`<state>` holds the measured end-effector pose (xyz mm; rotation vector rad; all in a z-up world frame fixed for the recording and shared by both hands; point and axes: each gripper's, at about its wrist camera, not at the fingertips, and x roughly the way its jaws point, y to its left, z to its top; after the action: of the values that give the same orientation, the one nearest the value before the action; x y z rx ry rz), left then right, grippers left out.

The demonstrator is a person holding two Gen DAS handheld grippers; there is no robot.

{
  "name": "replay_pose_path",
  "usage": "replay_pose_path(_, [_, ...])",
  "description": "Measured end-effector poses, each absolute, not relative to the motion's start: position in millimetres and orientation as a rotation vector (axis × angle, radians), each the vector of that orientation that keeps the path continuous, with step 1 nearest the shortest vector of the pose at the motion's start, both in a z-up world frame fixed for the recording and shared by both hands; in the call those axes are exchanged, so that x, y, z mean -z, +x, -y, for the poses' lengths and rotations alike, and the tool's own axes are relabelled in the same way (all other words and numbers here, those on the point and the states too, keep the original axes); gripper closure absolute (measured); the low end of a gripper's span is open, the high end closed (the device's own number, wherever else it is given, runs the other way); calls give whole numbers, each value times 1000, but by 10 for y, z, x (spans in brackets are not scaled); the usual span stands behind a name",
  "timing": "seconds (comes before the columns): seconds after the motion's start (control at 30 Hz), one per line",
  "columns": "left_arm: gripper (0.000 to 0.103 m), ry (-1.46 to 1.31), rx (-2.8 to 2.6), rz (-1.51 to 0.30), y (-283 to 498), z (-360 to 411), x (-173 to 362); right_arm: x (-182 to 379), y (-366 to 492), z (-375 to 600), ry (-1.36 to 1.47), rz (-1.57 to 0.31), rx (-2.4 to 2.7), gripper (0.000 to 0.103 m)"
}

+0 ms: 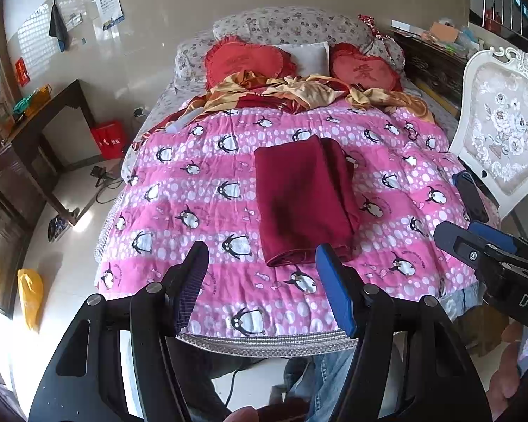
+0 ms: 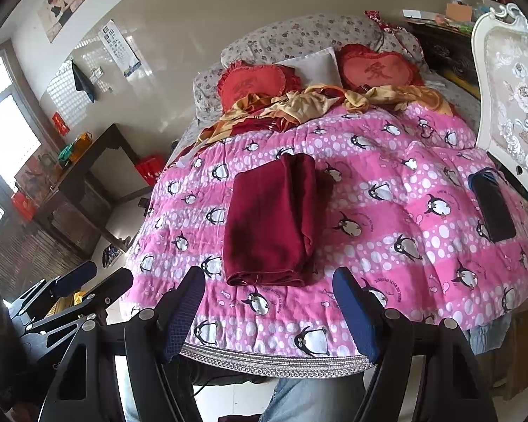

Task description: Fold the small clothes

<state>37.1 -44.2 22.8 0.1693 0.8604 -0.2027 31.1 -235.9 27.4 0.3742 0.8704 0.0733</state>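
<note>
A dark red garment (image 1: 304, 204) lies folded into a long rectangle on the pink penguin quilt (image 1: 200, 190); it also shows in the right wrist view (image 2: 271, 221). My left gripper (image 1: 262, 281) is open and empty, held above the foot of the bed just short of the garment's near edge. My right gripper (image 2: 269, 307) is open and empty, also just short of that near edge. In the left wrist view the right gripper (image 1: 475, 239) shows at the right. In the right wrist view the left gripper (image 2: 91, 281) shows at the lower left.
A dark folded item (image 2: 492, 207) lies on the quilt's right edge by a white ornate chair (image 1: 500, 130). Crumpled yellow-red bedding (image 1: 299, 91) and red heart pillows (image 1: 246, 61) lie at the head. A dark desk (image 1: 35, 133) stands left; a yellow bag (image 1: 30, 295) is on the floor.
</note>
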Motion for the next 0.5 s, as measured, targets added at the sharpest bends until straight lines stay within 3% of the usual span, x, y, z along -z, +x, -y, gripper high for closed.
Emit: replay_pose_path(0.5, [39, 158, 181, -897, 530, 443, -97, -231, 455, 2356, 353, -877, -78, 30])
